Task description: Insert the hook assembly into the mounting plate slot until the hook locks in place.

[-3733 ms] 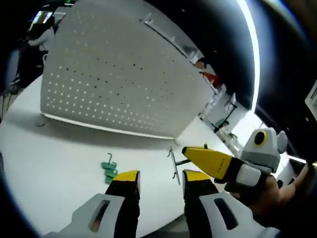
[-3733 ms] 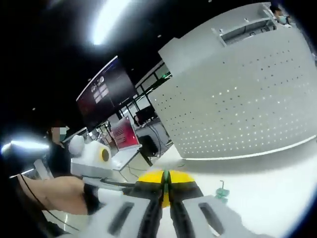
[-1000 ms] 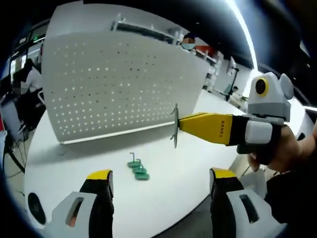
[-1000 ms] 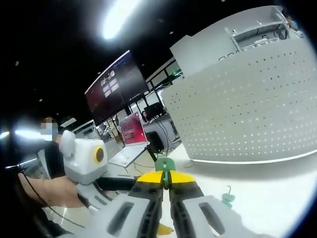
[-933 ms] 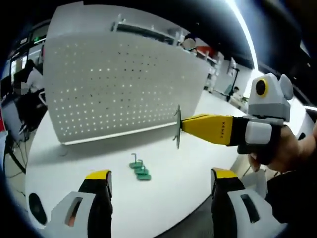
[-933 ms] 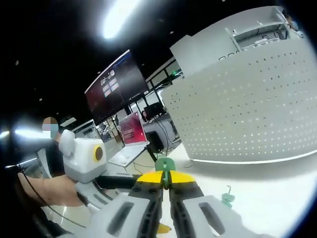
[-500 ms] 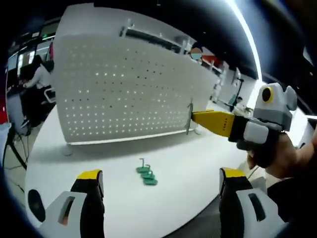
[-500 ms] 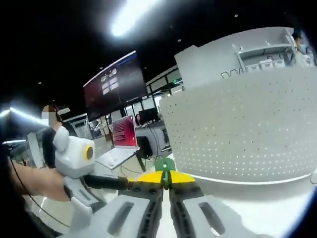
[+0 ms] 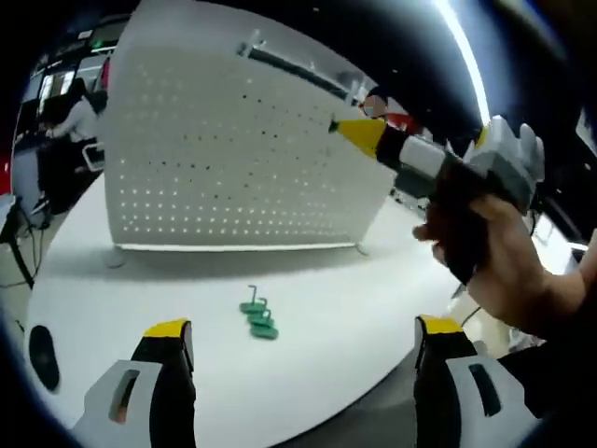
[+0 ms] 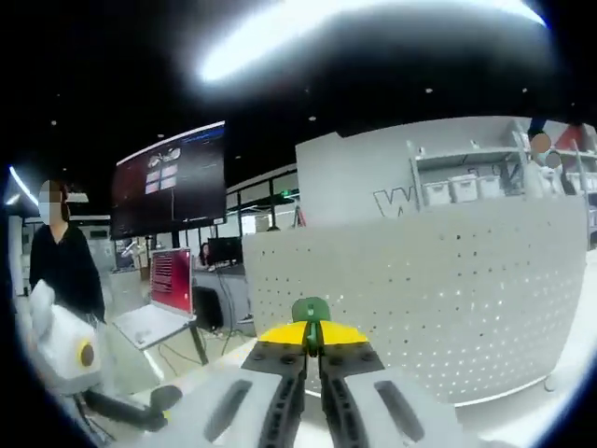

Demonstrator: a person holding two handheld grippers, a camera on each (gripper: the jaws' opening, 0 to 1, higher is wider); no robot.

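Up front, right gripper (image 10: 312,347) clamped on green hook (image 10: 311,312), upright beside pegboard (image 10: 438,299); left gripper (image 9: 298,369) agape.

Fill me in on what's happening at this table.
A person works with two handheld grippers. The right gripper is shut on a green hook piece, raised up against the white pegboard. The left gripper hangs open over the white table, where spare green hooks lie. The hook is not yet visibly seated in the board.

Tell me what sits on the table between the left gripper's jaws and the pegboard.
In the left gripper view, a small cluster of green hooks lies on the white table, between the open left gripper and the pegboard. Otherwise that stretch is bare.
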